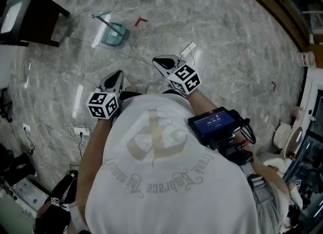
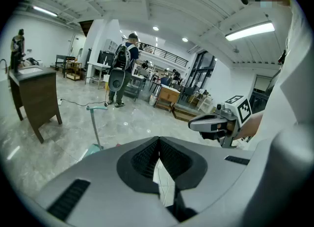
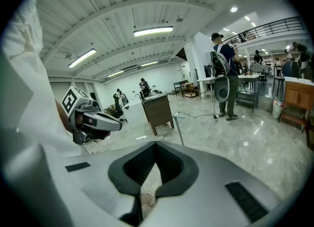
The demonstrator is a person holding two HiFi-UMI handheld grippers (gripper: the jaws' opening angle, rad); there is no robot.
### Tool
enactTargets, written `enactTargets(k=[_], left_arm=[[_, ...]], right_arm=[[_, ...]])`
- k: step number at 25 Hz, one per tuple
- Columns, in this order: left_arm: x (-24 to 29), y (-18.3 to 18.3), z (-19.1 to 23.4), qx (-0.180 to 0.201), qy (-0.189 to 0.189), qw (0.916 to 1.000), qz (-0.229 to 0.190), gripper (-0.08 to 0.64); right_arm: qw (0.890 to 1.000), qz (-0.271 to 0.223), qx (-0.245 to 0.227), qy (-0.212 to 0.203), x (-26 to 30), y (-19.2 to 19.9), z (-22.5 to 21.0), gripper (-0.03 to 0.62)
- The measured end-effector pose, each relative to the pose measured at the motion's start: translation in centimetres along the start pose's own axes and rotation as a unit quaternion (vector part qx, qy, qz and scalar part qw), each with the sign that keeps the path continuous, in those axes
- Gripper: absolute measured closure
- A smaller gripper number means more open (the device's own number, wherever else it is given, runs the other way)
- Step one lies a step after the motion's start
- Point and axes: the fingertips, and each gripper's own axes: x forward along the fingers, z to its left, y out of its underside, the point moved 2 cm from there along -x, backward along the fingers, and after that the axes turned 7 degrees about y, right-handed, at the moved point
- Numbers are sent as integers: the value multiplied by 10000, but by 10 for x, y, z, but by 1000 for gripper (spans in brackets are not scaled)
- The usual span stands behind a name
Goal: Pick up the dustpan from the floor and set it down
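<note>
Teal plastic long-handled dustpan [image 1: 114, 34] stands on the floor well ahead of left gripper [image 1: 117, 76] and right gripper [image 1: 161, 62], untouched; both jaw pairs closed, empty.

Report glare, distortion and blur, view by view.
Head view: fisheye bend, white light streaks on the glossy floor, dustpan clear. Left gripper view: black rounded corners, ceiling light blown out. Right gripper view: same vignette, bright ceiling tubes.

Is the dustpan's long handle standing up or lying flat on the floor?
Standing up. The dustpan rests on the floor, and in the left gripper view its handle rises nearly straight up.
</note>
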Motion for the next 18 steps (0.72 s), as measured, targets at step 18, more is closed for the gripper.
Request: enactTargets(k=[18], left_arm=[[19,-17,14,78,179,9996,227,548]], right_arm=[[9991,-1,325,262,11,-4,-22,575]])
